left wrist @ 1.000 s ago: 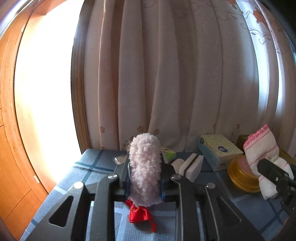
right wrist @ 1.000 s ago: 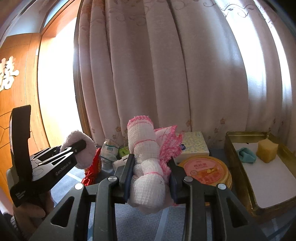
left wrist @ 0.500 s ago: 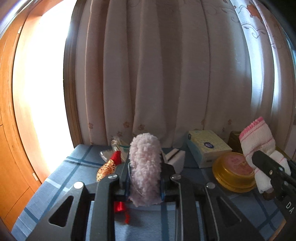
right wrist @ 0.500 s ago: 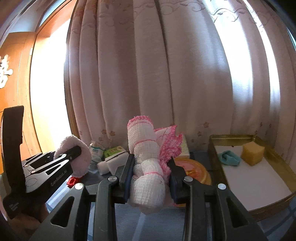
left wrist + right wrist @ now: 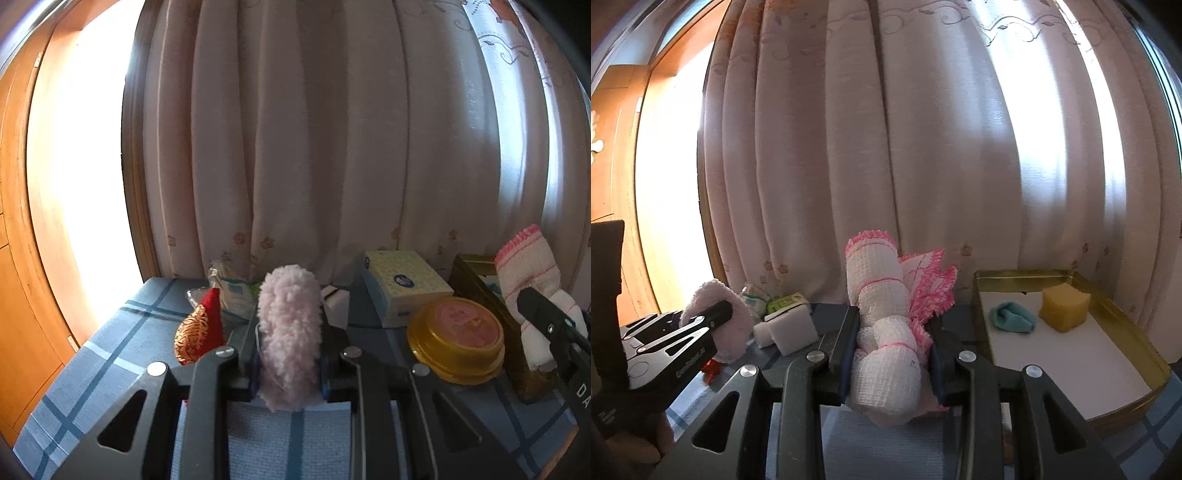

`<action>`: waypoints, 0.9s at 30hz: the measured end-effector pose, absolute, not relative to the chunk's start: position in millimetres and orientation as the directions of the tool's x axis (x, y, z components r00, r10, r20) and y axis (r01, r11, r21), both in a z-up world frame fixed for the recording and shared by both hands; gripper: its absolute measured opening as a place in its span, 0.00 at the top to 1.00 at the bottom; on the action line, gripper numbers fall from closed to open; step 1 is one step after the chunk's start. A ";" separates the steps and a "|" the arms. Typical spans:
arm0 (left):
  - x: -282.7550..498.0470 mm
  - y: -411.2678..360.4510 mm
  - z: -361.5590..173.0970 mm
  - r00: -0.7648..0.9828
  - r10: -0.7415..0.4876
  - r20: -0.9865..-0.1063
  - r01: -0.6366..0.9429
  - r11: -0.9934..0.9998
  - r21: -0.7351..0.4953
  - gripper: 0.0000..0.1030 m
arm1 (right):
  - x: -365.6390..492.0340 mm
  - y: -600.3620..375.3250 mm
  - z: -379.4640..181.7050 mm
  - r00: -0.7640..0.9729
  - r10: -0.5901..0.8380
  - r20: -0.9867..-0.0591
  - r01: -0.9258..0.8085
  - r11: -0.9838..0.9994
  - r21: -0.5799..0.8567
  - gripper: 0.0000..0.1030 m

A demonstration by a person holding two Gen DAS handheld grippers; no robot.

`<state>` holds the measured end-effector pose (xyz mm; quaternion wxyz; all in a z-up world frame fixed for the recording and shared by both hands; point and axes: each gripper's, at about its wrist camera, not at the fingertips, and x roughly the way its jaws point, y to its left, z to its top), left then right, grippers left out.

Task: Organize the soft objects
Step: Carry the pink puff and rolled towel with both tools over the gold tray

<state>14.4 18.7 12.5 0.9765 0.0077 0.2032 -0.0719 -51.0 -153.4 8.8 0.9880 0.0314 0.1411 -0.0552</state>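
Fingers of the right gripper (image 5: 892,363) clench a rolled white cloth with pink trim (image 5: 882,325), held above the bench (image 5: 849,435) just short of the gold tray (image 5: 1082,410). Left gripper (image 5: 290,354) fingers grasp a fluffy pink pad (image 5: 288,332), also off the bench. Inside the tray lie a teal cloth (image 5: 1012,316) and a yellow sponge (image 5: 1064,307). This looks like the carry step; next, each item needs bringing over the tray's open white floor, lowering, then releasing, one gripper at a time to avoid collision
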 end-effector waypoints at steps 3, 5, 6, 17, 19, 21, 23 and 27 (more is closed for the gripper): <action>12.4 12.1 12.6 0.905 -0.142 -0.401 0.152 0.988 -0.008 0.79 | -53.6 -160.3 9.8 0.953 -0.114 -0.280 0.132 0.990 0.046 0.66; 11.0 7.8 12.2 0.904 -0.143 -0.403 0.155 0.988 -0.003 0.79 | -55.7 -164.6 10.7 0.952 -0.125 -0.278 0.143 0.989 0.044 0.66; 9.9 4.7 12.2 0.904 -0.146 -0.402 0.159 0.987 0.000 0.79 | -56.1 -166.6 11.3 0.952 -0.129 -0.278 0.146 0.988 0.044 0.66; 4.4 -21.3 10.9 0.895 -0.170 -0.412 0.188 0.982 0.003 0.79 | -64.4 -195.1 13.0 0.945 -0.184 -0.270 0.197 0.980 0.021 0.66; 3.6 -25.0 10.8 0.892 -0.179 -0.414 0.197 0.980 -0.001 0.79 | -67.5 -199.4 13.4 0.944 -0.194 -0.267 0.206 0.978 0.018 0.66; 3.2 -29.2 10.6 0.890 -0.185 -0.417 0.202 0.979 -0.002 0.79 | -69.7 -204.3 14.0 0.942 -0.204 -0.267 0.216 0.976 0.015 0.66; 2.2 -34.9 10.4 0.889 -0.188 -0.417 0.209 0.978 0.004 0.79 | -71.3 -209.1 14.5 0.940 -0.214 -0.267 0.225 0.974 0.013 0.66; -0.2 -47.1 10.9 0.888 -0.202 -0.412 0.230 0.973 0.019 0.79 | -76.7 -218.7 15.4 0.937 -0.229 -0.264 0.241 0.970 0.012 0.66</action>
